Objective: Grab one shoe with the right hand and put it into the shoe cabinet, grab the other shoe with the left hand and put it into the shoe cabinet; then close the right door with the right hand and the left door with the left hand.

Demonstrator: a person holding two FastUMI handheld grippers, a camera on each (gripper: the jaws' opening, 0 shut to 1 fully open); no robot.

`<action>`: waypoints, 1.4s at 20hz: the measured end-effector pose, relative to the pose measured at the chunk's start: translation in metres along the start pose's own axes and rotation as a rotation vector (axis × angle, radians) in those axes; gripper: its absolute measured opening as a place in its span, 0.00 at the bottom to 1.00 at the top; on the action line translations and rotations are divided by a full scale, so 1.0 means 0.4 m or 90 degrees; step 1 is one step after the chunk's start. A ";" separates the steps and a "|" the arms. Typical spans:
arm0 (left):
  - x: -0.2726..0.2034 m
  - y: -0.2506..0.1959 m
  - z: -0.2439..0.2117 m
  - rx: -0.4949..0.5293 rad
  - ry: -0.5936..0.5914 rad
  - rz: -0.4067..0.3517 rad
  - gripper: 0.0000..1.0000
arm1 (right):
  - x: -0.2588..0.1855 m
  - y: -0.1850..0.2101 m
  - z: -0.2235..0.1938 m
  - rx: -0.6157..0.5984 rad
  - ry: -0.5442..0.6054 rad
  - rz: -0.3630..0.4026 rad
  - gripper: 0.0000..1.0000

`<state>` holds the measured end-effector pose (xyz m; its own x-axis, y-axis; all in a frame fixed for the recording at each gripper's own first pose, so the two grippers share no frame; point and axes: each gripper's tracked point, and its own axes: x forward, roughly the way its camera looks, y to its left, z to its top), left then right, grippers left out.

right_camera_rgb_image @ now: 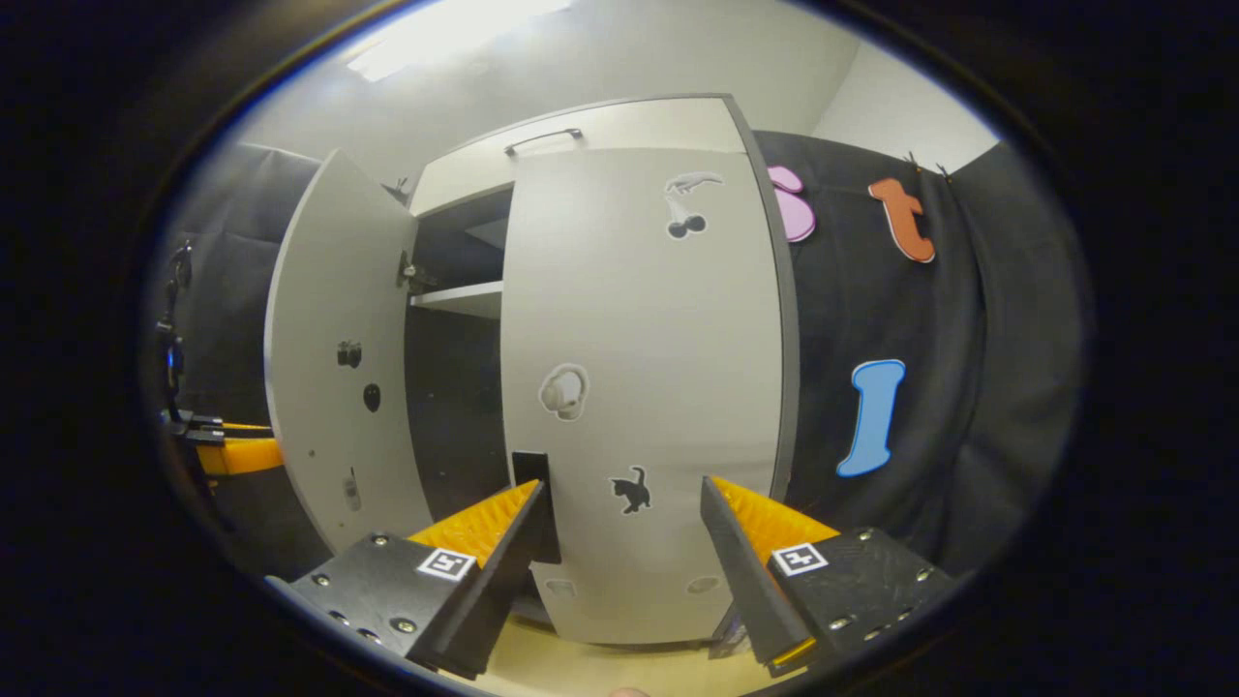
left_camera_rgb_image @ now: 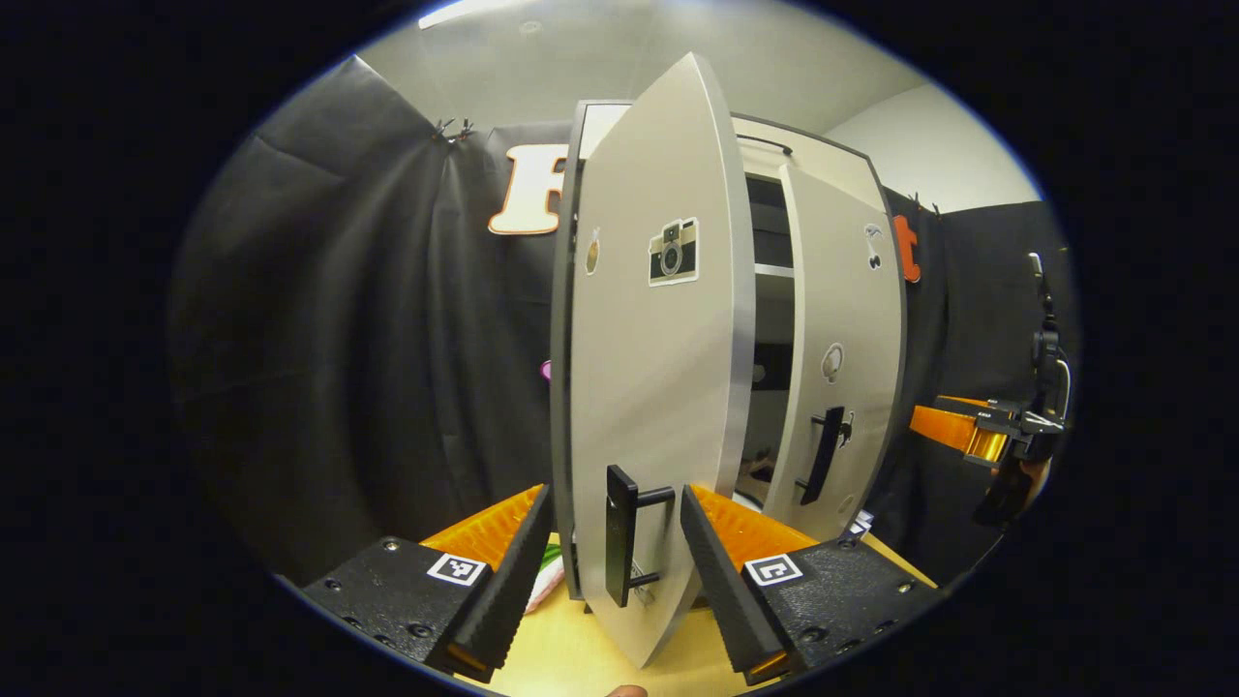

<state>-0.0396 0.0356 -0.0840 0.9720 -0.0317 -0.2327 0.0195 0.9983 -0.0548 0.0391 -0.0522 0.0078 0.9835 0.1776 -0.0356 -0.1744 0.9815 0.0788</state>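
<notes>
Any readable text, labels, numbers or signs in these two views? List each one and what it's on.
Left door: picture stickers only, no words.
Right door: picture stickers only, no words.
Square code tags on the tongs: patterns, not text.
Small print on the right gripper, seen far off in the left gripper view: too small to read.
Nothing legible otherwise.

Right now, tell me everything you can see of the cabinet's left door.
The left door is a tall, flat, pale grey panel, matte like laminate, with a darker edge band. It stands upright and swung partly open, its free edge toward the left gripper, whose open fingers sit either side of it without pressing. A black bar handle is mounted low near that edge. A camera sticker sits high on its face, a smaller round one beside it. The right gripper view shows its inner face.
</notes>
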 end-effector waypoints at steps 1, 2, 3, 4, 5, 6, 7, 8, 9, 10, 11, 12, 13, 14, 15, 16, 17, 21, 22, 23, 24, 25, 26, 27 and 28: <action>0.010 -0.001 -0.005 0.009 0.001 0.006 0.79 | -0.001 -0.002 -0.002 0.003 0.001 -0.005 0.95; 0.021 0.001 -0.007 0.018 0.000 0.014 0.83 | -0.002 -0.006 -0.004 0.004 0.002 -0.012 0.95; 0.022 -0.009 -0.007 0.020 0.002 0.007 0.83 | -0.006 -0.015 -0.008 0.004 0.002 -0.020 0.93; 0.027 -0.024 -0.002 0.015 -0.005 -0.003 0.79 | -0.011 -0.030 -0.011 0.004 0.004 -0.029 0.95; 0.035 -0.032 -0.008 0.010 -0.002 -0.011 0.80 | -0.021 -0.049 -0.015 0.006 0.006 -0.036 0.95; 0.043 -0.041 -0.008 0.006 -0.003 -0.020 0.83 | -0.039 -0.069 -0.023 0.010 0.009 -0.042 0.95; 0.050 -0.053 -0.006 0.000 -0.004 -0.028 0.84 | -0.044 -0.080 -0.026 0.015 0.010 -0.048 0.95; 0.058 -0.066 -0.009 -0.007 -0.003 -0.036 0.83 | -0.044 -0.086 -0.028 0.022 0.012 -0.053 0.95; 0.066 -0.079 -0.009 -0.012 -0.004 -0.041 0.83 | -0.047 -0.092 -0.030 0.029 0.014 -0.057 0.95; 0.077 -0.092 -0.010 -0.014 -0.004 -0.046 0.84 | -0.051 -0.103 -0.034 0.035 0.017 -0.062 0.95; 0.085 -0.094 -0.012 -0.012 -0.003 -0.048 0.86 | -0.053 -0.111 -0.038 0.037 0.019 -0.067 0.95; 0.094 -0.103 -0.013 -0.009 0.000 -0.053 0.87 | -0.056 -0.124 -0.040 0.039 0.020 -0.074 0.95; 0.111 -0.115 -0.012 -0.007 0.000 -0.059 0.89 | -0.060 -0.135 -0.042 0.039 0.020 -0.080 0.96; 0.125 -0.132 -0.010 -0.012 -0.001 -0.074 0.89 | -0.064 -0.148 -0.044 0.039 0.021 -0.088 0.96; 0.138 -0.148 -0.014 -0.015 0.001 -0.082 0.89 | -0.067 -0.162 -0.046 0.039 0.023 -0.096 0.97; 0.150 -0.158 -0.015 -0.013 0.003 -0.087 0.90 | -0.071 -0.174 -0.049 0.040 0.024 -0.103 0.97; 0.167 -0.173 -0.013 -0.010 0.000 -0.092 0.89 | -0.075 -0.187 -0.051 0.043 0.026 -0.110 0.97; 0.199 -0.200 -0.014 -0.014 -0.002 -0.111 0.90 | -0.092 -0.234 -0.055 0.044 0.029 -0.136 0.97; 0.208 -0.206 -0.013 -0.017 -0.003 -0.116 0.90 | -0.095 -0.244 -0.054 0.044 0.029 -0.141 0.97; 0.217 -0.211 -0.015 -0.020 -0.003 -0.119 0.90 | -0.097 -0.254 -0.054 0.045 0.029 -0.146 0.97; 0.226 -0.217 -0.017 -0.022 -0.003 -0.122 0.90 | -0.098 -0.262 -0.054 0.045 0.028 -0.150 0.97; 0.236 -0.223 -0.015 -0.022 -0.003 -0.123 0.90 | -0.098 -0.269 -0.051 0.045 0.028 -0.155 0.97; 0.246 -0.228 -0.014 -0.019 -0.003 -0.123 0.90 | -0.099 -0.277 -0.049 0.044 0.026 -0.159 0.97; 0.249 -0.230 -0.016 -0.016 -0.003 -0.124 0.89 | -0.100 -0.284 -0.048 0.043 0.026 -0.162 0.97; 0.256 -0.233 -0.016 -0.014 -0.002 -0.125 0.90 | -0.100 -0.291 -0.047 0.042 0.027 -0.166 0.97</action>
<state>0.0568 -0.0612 -0.1091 0.9509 -0.2253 -0.2122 0.2036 0.9717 -0.1194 0.0192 -0.1720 -0.0185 0.9917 -0.0757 -0.1042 0.0887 0.9879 0.1269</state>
